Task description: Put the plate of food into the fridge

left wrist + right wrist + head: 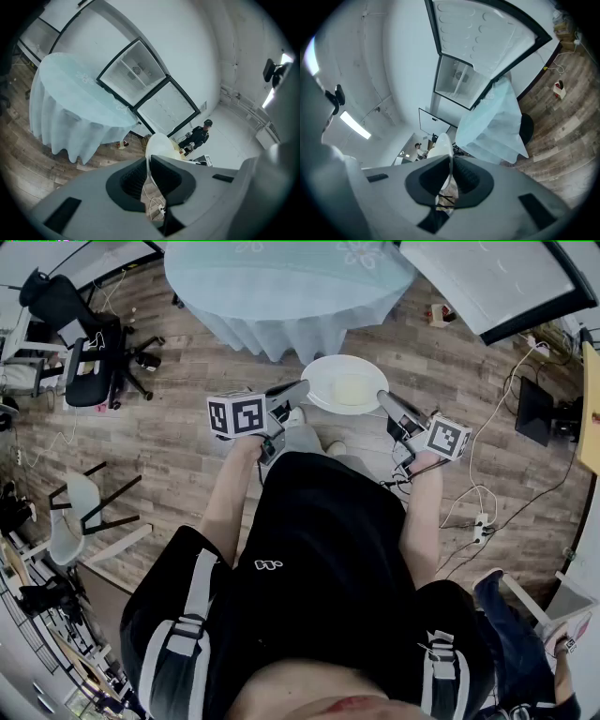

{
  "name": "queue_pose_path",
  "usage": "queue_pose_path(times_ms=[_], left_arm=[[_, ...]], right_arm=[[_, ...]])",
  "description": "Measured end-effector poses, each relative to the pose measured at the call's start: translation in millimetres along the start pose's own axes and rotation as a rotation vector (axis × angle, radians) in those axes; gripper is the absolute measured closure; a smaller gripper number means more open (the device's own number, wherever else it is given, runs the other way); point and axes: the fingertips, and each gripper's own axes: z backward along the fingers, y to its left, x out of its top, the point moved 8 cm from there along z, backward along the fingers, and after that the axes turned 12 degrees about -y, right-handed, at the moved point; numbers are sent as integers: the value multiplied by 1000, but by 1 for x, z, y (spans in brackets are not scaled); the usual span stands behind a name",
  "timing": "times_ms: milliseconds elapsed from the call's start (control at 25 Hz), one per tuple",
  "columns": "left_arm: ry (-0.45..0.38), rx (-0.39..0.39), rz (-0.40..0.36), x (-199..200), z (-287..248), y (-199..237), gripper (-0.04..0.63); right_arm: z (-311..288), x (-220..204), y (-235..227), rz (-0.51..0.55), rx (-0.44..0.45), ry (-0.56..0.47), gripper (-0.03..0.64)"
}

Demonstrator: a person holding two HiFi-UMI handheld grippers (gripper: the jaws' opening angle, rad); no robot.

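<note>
Over the wooden floor [169, 442], in the head view, the person is holding a white plate [328, 371] out in front of the body, with a pale portion of food [352, 388] lying on it. The left gripper [302, 386] is clamping the plate's left rim and the right gripper [382, 397] is clamping its right rim. A round table [281, 287] under a light blue cloth is standing just beyond the plate, and a black office chair [89, 348] is sitting well apart on the left.

Along the left gripper view, the jaws are pressing nearly together on the thin rim of the plate, which is rising edge-on between them. Past the table, the fridge [136, 70] is standing open with its door [166, 110] swung aside, and a person in dark clothes [199, 136] is standing far back.

Along the right gripper view, the jaws are likewise pinching the plate's opposite rim. The open fridge is showing beyond the table, and the plate is hanging outside it, well apart from it.
</note>
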Motion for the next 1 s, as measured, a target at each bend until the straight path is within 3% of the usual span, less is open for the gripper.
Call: queue_pose_path(times_ms=[880, 1000], left_arm=[[-15, -15, 29, 7, -2, 12, 563], [-13, -11, 53, 27, 3, 32, 563]], right_arm=[[-18, 6, 0, 22, 12, -6, 592], [-47, 7, 3, 17, -8, 1, 592]])
